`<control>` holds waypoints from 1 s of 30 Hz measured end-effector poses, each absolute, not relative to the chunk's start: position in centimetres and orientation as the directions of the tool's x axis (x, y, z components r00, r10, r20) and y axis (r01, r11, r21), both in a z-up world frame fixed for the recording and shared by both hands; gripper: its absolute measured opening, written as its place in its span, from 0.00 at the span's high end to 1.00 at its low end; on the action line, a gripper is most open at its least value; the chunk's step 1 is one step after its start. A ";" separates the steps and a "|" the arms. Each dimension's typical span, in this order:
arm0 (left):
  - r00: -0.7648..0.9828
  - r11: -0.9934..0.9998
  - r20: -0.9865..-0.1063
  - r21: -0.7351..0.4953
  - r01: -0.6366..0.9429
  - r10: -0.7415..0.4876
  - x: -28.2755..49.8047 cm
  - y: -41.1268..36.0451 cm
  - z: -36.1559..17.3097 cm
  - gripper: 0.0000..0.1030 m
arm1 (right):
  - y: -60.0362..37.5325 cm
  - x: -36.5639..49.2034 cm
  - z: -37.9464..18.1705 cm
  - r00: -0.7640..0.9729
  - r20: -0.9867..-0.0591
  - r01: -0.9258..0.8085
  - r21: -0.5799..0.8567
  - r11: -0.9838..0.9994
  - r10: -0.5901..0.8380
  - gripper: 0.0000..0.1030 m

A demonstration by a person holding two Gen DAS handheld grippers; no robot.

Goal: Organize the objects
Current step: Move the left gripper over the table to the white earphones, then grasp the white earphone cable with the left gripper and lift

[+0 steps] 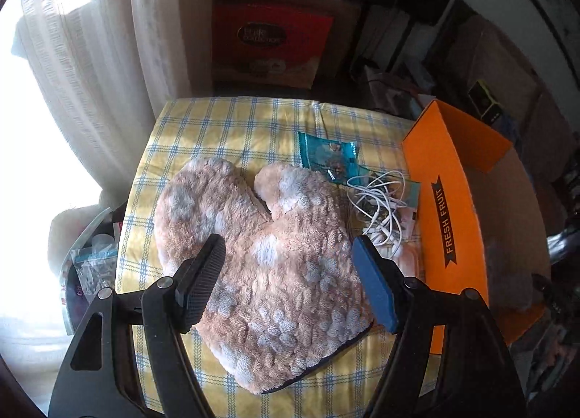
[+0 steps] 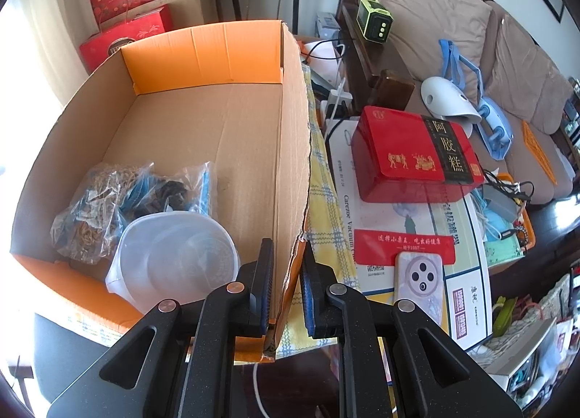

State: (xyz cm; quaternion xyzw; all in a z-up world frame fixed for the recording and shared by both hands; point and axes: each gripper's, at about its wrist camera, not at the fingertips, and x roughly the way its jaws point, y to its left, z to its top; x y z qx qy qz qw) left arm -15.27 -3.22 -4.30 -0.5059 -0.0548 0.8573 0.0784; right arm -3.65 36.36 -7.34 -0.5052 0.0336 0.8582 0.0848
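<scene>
The left hand-held gripper hangs wide open over the plush mitt on the surface. The right hand-held gripper clamps the box wall. Risk: the mitt's bulky pile may slip from a shallow pinch, or snag the adjacent white cable.

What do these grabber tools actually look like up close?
Both are matte black plastic, with triangular cut-outs in the arms and round silver pivot pins. Each left gripper finger is a flat slab: one ribbed black, one blue-padded. The right gripper fingers carry blue pads too. No hands or sleeves show.
</scene>
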 end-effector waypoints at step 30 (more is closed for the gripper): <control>-0.380 -0.968 -0.897 -0.162 -0.191 0.225 -20.2 6.0 -7.4 0.96 | 36.3 -3.7 -7.4 -0.472 -0.875 -0.179 -0.021 -0.984 0.105 0.86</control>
